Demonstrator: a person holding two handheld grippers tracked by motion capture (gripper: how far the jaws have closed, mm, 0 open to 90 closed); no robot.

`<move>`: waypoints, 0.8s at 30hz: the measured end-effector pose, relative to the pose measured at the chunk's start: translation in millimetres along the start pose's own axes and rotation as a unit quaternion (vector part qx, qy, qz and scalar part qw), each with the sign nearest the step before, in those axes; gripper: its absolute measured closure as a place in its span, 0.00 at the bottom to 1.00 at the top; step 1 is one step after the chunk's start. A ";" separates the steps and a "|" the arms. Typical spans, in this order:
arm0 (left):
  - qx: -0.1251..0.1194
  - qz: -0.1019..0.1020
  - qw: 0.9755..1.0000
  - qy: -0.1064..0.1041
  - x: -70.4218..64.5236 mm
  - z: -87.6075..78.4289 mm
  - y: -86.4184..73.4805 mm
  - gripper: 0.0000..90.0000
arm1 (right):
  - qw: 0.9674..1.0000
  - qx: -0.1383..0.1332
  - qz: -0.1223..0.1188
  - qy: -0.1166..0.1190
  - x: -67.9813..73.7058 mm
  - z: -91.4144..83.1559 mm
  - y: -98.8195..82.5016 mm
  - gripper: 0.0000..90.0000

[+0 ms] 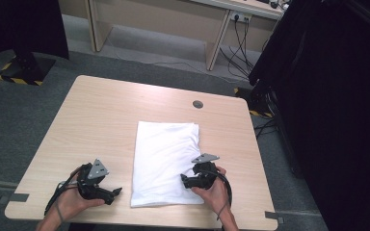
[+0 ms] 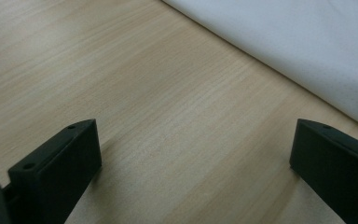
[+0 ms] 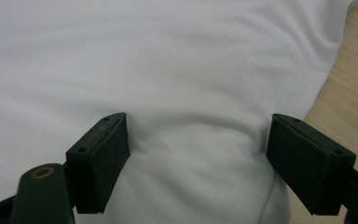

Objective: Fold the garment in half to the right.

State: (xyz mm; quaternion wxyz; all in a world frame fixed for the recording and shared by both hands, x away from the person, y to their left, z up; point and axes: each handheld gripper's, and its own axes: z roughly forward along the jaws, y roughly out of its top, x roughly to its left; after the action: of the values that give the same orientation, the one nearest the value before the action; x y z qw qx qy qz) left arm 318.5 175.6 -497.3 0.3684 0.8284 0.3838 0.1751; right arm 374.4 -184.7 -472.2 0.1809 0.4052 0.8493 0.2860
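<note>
A: Cloth first. Folded white cloth (image 1: 165,163) lies flat on the worktop (image 1: 101,120), near the front edge, a little right of centre. Long axis runs from the person's side straight toward the far edge.

B: Grippers?

A: Right gripper (image 1: 187,180) sits over the cloth's near right corner, jaws spread. In the right gripper view both pads are down on white fabric (image 3: 177,60), a soft ridge of it between them, but not pinched as far as I can judge.

B: And the left?

A: Left gripper (image 1: 115,191) is on bare wood, just beside the cloth's near left edge, pointing toward it. Jaws wide apart, nothing between them but worktop; the left gripper view puts the cloth's edge (image 2: 307,51) ahead and to one side, apart from the pads.

B: So which hand is nearer?

A: Right, plainly. It is already on the fabric. Left must slide sideways to reach the matching corner.

B: Farther out?

A: Cloth's far end stops short of the round cable hole (image 1: 198,104).
</note>
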 end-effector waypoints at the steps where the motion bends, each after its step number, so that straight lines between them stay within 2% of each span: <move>1: 0.000 -0.002 1.000 0.002 1.2 -0.2 -0.1 0.01 | 1.000 -0.003 0.003 0.000 1.4 1.1 0.5 0.23; 10: 0.000 -0.018 1.000 0.018 16.3 -4.1 -3.9 0.01 | 1.000 -0.014 0.012 0.000 2.6 18.2 19.0 0.22; 16: 0.001 -0.018 1.000 0.020 16.3 -4.0 -3.9 0.00 | 0.999 -0.032 0.006 0.006 2.8 31.9 31.3 0.21; 24: 0.001 -0.018 1.000 0.020 16.3 -4.0 -3.9 0.00 | 0.999 -0.034 0.002 0.020 0.3 31.9 31.1 0.17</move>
State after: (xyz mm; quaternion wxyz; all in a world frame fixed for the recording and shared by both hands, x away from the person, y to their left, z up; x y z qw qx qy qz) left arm 324.7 191.6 -497.5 0.3632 0.8181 0.4058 0.1847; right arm 409.6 -157.9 -477.1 0.1772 0.3946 0.8417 0.3231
